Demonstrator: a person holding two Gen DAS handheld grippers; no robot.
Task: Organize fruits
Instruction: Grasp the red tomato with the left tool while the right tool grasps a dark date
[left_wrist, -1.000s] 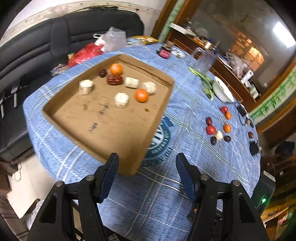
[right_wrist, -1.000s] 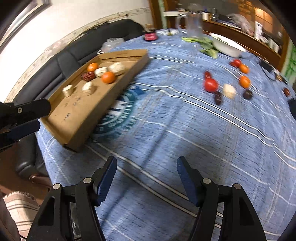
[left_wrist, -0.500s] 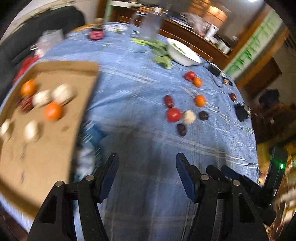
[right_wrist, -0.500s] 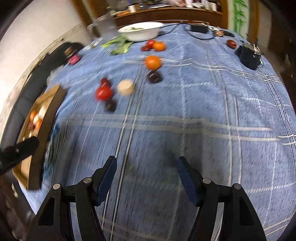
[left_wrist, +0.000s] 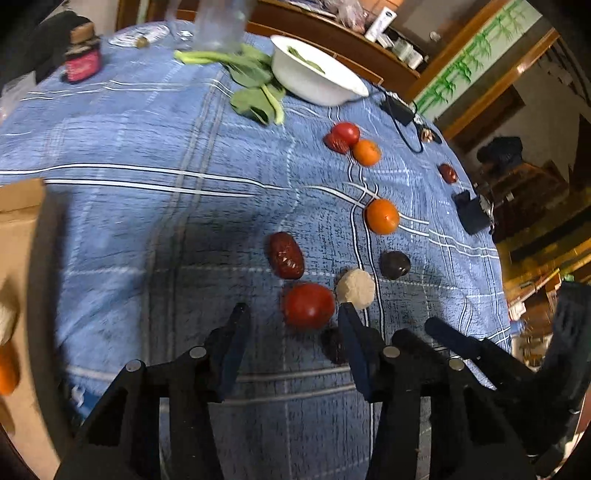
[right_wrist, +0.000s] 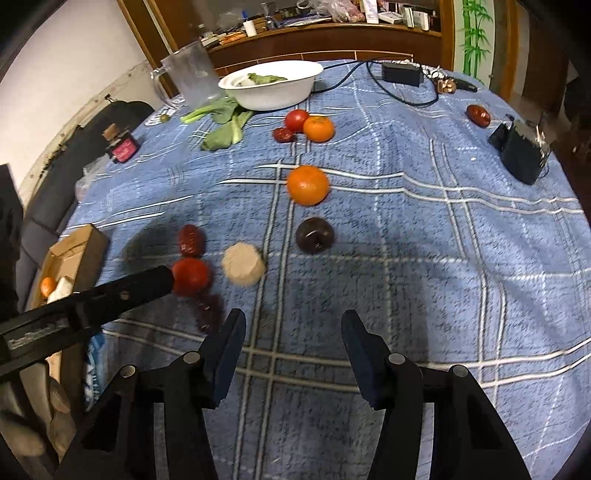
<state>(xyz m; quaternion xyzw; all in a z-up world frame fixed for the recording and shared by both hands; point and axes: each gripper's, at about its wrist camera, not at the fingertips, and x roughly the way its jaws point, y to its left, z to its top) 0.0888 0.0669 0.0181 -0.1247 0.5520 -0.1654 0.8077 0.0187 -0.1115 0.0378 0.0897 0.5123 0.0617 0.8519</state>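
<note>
Left tongs (left_wrist: 291, 325) gape wide just short of a glossy round red tomato (left_wrist: 308, 305); a pale beige lump (left_wrist: 356, 288) sits beside it. Right tongs (right_wrist: 291, 332) hang open, empty.

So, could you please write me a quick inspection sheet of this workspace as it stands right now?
Surface: round table under a blue plaid cloth.
Job's things: cardboard tray at the left edge, some fruit inside; loose on the cloth are a red tomato, beige round piece, red date, dark fruit, orange, and a farther tomato with a mandarin.
Clutter: white bowl, leafy greens, glass jug, small pink jar, black box.
Grippers: left gripper open, near the red tomato; right gripper open, empty.
Cables: black adapter and lead.
Surroundings: sideboard, dark sofa.
</note>
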